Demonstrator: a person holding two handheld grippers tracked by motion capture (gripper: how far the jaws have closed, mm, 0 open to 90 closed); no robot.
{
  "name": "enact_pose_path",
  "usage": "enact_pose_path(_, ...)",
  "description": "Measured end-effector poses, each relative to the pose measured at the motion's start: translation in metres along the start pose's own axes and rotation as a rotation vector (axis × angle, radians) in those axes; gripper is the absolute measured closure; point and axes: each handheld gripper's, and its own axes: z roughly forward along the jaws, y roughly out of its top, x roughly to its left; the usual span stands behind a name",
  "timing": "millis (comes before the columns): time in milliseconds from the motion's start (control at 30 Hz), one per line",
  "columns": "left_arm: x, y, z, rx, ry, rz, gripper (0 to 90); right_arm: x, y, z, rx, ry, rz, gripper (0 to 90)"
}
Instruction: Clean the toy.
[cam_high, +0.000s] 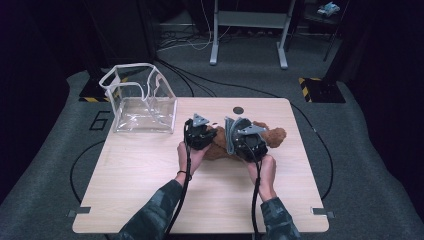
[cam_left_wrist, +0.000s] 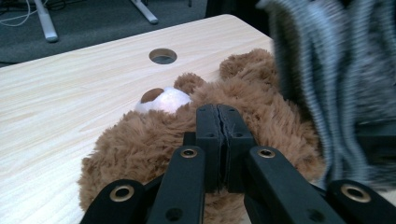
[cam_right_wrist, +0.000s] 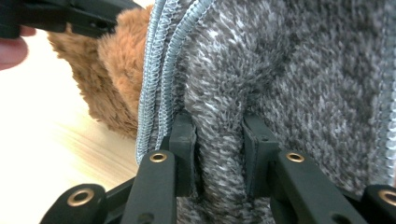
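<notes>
The teddy bear (cam_high: 270, 137) lies on the worktop (cam_high: 150, 175). The left gripper (cam_left_wrist: 217, 116) rests on the bear with jaws clenched together. Just beside it, the right gripper (cam_right_wrist: 218, 140) has its jaws grasping a grey knitted cloth (cam_right_wrist: 299, 79).

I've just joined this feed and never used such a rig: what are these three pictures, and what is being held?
A person stands at a wooden table with a hand-held two-jaw gripper in each hand. The high view looks down from above; the other two ride on the grippers. The left gripper is shut against a brown teddy bear lying on the table. The right gripper pinches a fold of grey knitted cloth beside the bear. A clear plastic bag stands at the far left.
</notes>
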Motion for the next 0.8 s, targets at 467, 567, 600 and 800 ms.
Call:
enact_pose_path(467, 0.001, 0.001, 0.000, -0.004, 0.016, 0.011, 88.2, -0.057, -0.024, 0.007, 0.079, -0.175, 0.090, 70.6)
enact_pose_path(567, 0.002, 0.001, 0.001, -0.003, 0.018, 0.011, 88.2, -0.070, -0.031, 0.004, 0.091, -0.209, 0.126, 70.5)
enact_pose_path(600, 0.002, 0.001, 0.001, -0.001, 0.019, 0.012, 88.2, -0.072, -0.032, 0.003, 0.091, -0.214, 0.128, 70.5)
enact_pose_path(800, 0.002, 0.001, 0.002, -0.002, 0.026, 0.005, 88.3, -0.056, -0.030, -0.010, 0.040, -0.146, 0.115, 70.2)
